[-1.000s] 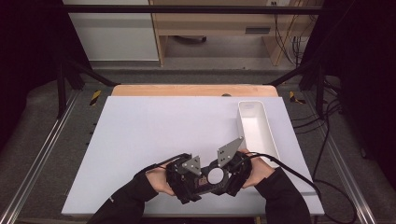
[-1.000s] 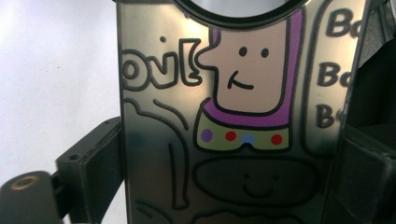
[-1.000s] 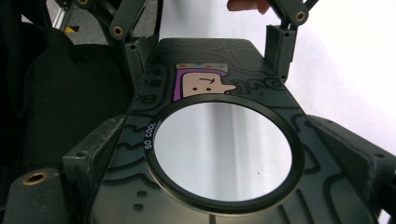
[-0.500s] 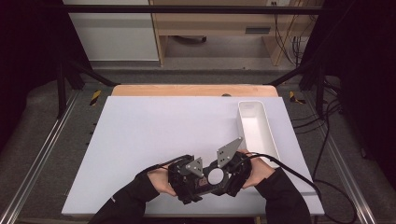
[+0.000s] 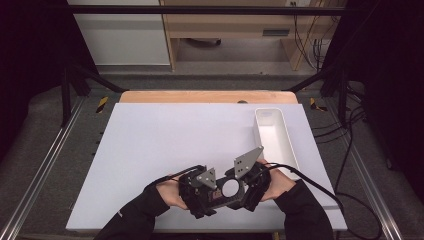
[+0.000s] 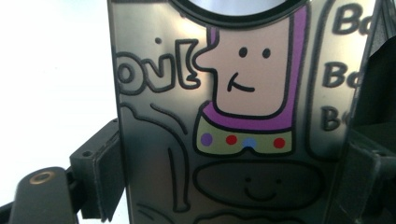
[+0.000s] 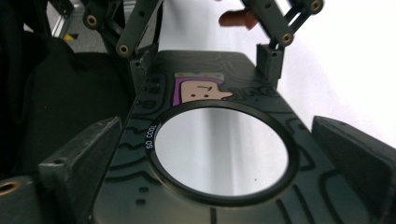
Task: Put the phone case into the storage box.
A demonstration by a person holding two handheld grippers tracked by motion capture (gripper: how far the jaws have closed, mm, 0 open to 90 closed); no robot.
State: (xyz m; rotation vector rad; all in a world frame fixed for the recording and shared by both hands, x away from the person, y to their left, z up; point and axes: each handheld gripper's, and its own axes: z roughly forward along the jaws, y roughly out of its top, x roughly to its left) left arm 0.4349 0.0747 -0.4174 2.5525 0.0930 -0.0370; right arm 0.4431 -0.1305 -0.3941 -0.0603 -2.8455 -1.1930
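Dark flat case (image 5: 227,192) with a round mirror (image 7: 221,150) and a cartoon face (image 6: 250,74), held near the table's (image 5: 150,145) front edge.

It's clamped between the left gripper (image 5: 199,191) and right gripper (image 5: 250,187), pinched from opposite ends; probably a compact, hard to tell.
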